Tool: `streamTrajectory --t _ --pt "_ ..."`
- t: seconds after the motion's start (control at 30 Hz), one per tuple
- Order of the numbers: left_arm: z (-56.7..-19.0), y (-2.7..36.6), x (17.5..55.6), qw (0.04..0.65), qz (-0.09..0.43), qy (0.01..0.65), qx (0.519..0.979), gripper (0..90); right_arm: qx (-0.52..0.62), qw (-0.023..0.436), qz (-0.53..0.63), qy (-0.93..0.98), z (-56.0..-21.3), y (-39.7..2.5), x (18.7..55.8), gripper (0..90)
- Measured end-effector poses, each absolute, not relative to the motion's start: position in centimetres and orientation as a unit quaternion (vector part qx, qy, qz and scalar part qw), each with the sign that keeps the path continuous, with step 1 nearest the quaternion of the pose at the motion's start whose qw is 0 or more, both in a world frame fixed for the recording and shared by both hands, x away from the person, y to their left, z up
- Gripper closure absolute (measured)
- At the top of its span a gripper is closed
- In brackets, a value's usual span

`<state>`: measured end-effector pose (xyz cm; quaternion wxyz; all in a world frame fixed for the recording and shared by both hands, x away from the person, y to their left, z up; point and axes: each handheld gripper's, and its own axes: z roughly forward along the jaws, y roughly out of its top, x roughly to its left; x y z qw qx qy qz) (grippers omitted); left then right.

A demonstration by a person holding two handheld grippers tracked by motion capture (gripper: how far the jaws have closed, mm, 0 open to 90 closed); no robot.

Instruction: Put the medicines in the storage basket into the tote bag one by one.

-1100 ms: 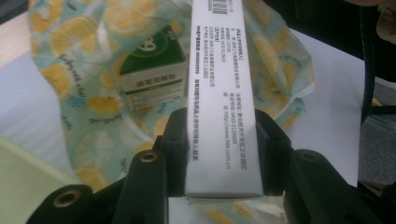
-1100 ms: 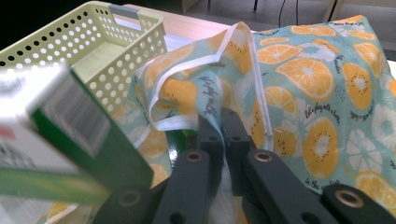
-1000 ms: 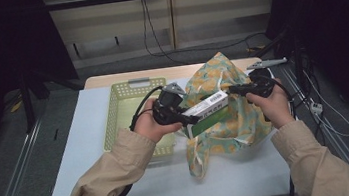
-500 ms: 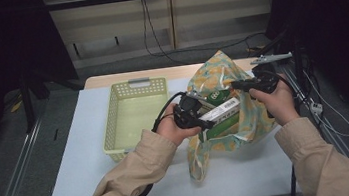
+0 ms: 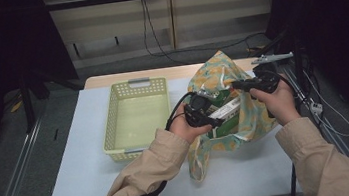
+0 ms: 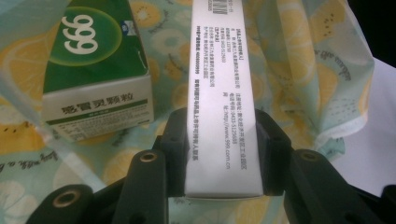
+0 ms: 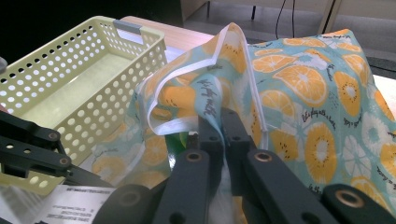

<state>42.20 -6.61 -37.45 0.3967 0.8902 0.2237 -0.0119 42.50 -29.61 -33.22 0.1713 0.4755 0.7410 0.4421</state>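
Since a moment ago the left tool [image 5: 210, 119] has carried its clamped white box [image 6: 223, 116] rightward from the basket [image 5: 136, 113] into the bag's [image 5: 245, 114] mouth at frame centre—held open by the right tool [image 5: 241, 84] pinching its rim—so release comes next.

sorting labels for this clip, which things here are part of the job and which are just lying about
In the job:
- white box, clamped in the left gripper
- fruit-print bag, its edge pinched by the right gripper
- green box lying in the bag

Lying about:
- yellow basket, nothing in it
- white table
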Motion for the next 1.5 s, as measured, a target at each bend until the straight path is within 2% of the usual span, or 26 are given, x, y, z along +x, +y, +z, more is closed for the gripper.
streamTrajectory --t 0.77,1.5 --pt "-37.8 -6.7 43.0 0.398 0.0 0.243 0.884 62.6 0.476 0.172 0.443 0.74 -33.2 -29.7 42.3 89.7" --pt "-38.9 -9.0 44.8 0.395 0.011 0.271 0.878 62.6 0.477 0.171 0.447 0.738 -33.1 -29.8 42.2 89.7"
